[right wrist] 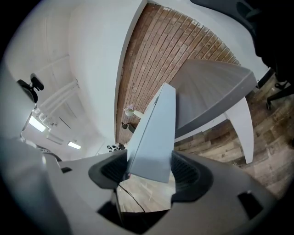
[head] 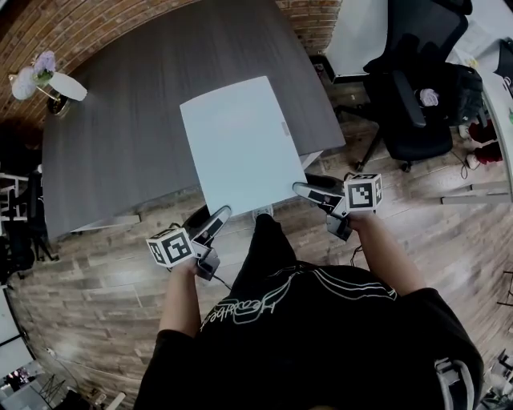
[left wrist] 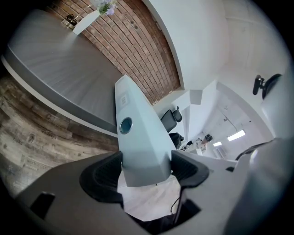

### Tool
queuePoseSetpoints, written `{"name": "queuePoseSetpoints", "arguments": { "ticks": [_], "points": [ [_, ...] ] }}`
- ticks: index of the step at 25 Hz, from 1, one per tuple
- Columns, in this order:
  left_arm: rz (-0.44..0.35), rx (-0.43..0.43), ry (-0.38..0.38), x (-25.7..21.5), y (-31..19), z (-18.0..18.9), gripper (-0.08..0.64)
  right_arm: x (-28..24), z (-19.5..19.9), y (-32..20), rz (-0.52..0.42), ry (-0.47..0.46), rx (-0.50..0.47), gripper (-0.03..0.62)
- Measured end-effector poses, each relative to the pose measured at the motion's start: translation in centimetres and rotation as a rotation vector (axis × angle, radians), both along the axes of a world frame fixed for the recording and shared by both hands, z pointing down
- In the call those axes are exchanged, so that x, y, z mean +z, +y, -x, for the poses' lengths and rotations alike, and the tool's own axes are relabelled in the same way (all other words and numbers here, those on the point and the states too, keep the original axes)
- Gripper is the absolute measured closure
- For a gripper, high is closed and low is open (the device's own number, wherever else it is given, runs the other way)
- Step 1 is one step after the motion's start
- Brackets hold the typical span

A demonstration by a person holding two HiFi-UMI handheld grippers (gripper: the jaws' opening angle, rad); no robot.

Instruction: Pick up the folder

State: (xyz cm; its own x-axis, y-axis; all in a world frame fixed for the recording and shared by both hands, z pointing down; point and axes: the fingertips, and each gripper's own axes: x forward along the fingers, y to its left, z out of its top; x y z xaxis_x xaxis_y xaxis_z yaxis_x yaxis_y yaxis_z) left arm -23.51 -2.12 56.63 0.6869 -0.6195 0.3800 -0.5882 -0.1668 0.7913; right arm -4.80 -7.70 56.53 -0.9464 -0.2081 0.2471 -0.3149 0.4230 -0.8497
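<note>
The pale blue-grey folder [head: 240, 144] is held up off the dark grey table [head: 120, 120], tilted toward me. My left gripper [head: 215, 220] is shut on its near left corner. My right gripper [head: 309, 192] is shut on its near right corner. In the left gripper view the folder [left wrist: 140, 137] runs away between the two dark pads, and a round hole shows in its spine. The folder [right wrist: 154, 137] is seen edge-on in the right gripper view, pinched between both pads.
A black office chair [head: 417, 88] stands at the right on the wood floor [head: 104, 264]. A small white side table with flowers [head: 44, 80] is by the brick wall [head: 88, 24]. White table legs [right wrist: 243, 124] stand near the right gripper.
</note>
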Motion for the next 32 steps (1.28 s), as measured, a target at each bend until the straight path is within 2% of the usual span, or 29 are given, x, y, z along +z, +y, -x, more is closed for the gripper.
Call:
{"name": "queuePoseSetpoints", "arguments": {
  "ticks": [10, 22, 32],
  "points": [
    [-0.096, -0.021, -0.011, -5.3, 2.2, -0.4, 0.222, -4.7, -0.4, 2.4, -0.082, -0.043, 0.014, 0.328],
    [-0.304, -0.005, -0.076, -16.3, 4.9, -2.2, 0.222, -15.9, -2.1, 5.0, -0.320, -0.107, 0.010, 0.327],
    [-0.447, -0.022, -0.127, -22.3, 5.6, -3.3, 0.222, -21.5, -3.3, 6.1, -0.469, -0.136, 0.011, 0.327]
  ]
}}
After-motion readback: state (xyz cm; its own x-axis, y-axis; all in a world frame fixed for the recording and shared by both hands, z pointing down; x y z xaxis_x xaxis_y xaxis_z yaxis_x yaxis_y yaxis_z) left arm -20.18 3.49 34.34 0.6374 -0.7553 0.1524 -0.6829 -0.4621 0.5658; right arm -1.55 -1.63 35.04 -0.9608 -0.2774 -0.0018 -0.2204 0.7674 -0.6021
